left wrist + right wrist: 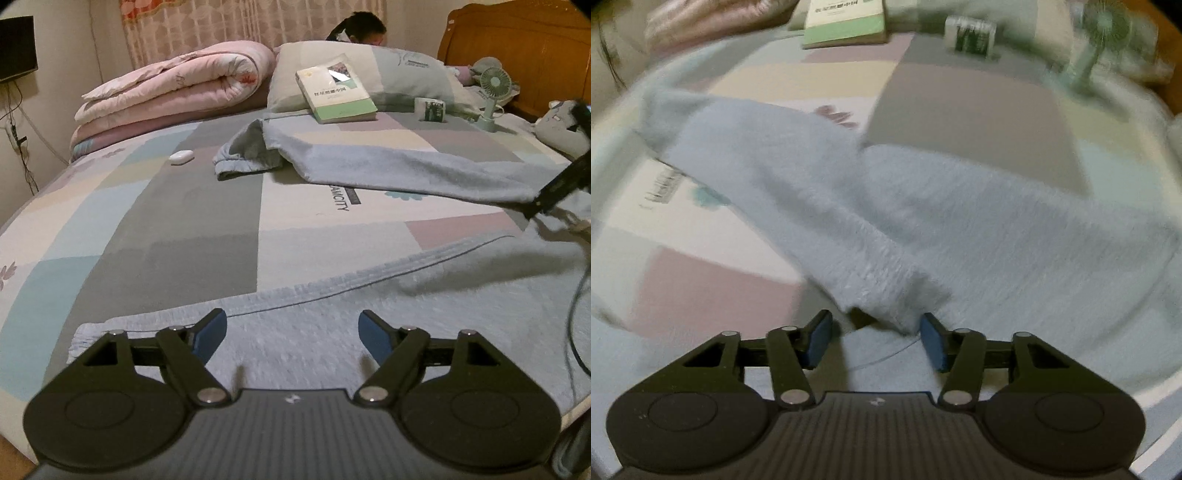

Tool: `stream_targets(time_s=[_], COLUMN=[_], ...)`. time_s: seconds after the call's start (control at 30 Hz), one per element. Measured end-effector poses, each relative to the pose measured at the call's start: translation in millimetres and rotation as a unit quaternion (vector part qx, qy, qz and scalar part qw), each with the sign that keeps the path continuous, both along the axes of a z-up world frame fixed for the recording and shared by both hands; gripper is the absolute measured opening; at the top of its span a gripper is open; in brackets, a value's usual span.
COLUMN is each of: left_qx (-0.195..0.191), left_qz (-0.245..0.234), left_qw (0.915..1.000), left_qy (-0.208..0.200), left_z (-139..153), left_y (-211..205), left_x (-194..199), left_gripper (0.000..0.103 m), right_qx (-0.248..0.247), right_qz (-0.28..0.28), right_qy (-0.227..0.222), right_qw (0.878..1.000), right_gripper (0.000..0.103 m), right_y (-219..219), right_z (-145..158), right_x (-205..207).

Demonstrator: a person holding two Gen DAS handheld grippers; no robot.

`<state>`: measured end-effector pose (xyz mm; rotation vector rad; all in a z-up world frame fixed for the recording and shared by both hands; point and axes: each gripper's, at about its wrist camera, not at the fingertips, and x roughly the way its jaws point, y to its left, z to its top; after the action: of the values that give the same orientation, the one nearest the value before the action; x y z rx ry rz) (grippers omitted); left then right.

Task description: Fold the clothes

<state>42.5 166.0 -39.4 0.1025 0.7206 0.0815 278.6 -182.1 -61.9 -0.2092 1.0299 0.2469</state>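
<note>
surface: patchwork bedsheet (192, 229) under pale blue garment (369, 166) | room: curtain (221, 26), wooden headboard (517, 40) | left gripper (291, 332) wide, empty | right gripper (875, 336) wide, empty

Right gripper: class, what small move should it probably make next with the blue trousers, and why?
Probably ease forward and close. The right gripper is open, and a raised fold of the trousers ends just ahead of its fingertips, not yet between them. The left gripper is open too, low over the waistband end.
</note>
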Motion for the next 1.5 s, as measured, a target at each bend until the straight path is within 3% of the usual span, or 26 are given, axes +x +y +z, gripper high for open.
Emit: stream_targets(time_s=[0.07,0.17,0.27,0.4,0.53,0.67,0.73,0.9,1.07,1.13,1.17,1.33,1.5], left_qx=[0.001,0.001,0.001,-0.001,0.008,0.023,0.026,0.017,-0.004,-0.016,-0.022,-0.059,-0.049], left_qz=[0.004,0.013,0.015,0.01,0.004,0.002,0.013,0.025,0.029,0.03,0.03,0.041,0.062], left_qw=[1.0,0.9999,0.9998,0.9998,0.9995,0.9988,0.9985,0.9983,0.9981,0.9977,0.9974,0.9951,0.9951], left_qy=[-0.001,0.003,0.008,0.017,0.032,0.042,0.046,0.049,0.055,0.059,0.062,0.068,0.06], left_z=[0,-2,-6,-10,-15,-19,-22,-25,-30,-34,-36,-45,-38], left_y=[2,6,8,6,7,12,17,26,42,50,54,77,82], left_x=[-3,-3,-1,1,0,-1,0,-4,-1,3,5,29,39], left_gripper=[0.081,0.081,0.081,0.081,0.081,0.081,0.082,0.082,0.085,0.085,0.085,0.094,0.091], right_qx=[-0.016,-0.006,0.01,0.043,0.054,0.056,0.064,0.114,0.102,0.087,0.084,0.073,0.092], right_qz=[0.0,-0.008,-0.032,-0.058,-0.05,-0.005,0.028,0.096,0.108,0.094,0.087,0.078,0.061], right_qy=[-0.028,-0.043,-0.052,-0.031,-0.035,-0.052,-0.055,-0.01,0.03,0.03,0.023,-0.006,-0.003], right_qw=[0.999,0.999,0.998,0.997,0.997,0.997,0.996,0.989,0.988,0.991,0.992,0.994,0.994], right_gripper=[0.024,0.014,0.013,0.014,0.033,0.054,0.058,0.061,0.062,0.062,0.067,0.073,0.077], right_y=[-1,-8,-19,-30,-30,-22,-12,28,82,94,98,110,103], right_z=[-3,2,8,2,15,46,60,60,16,-1,-7,-10,-6], right_x=[5,13,24,35,19,-21,-48,-91,-92,-84,-78,-54,-45])
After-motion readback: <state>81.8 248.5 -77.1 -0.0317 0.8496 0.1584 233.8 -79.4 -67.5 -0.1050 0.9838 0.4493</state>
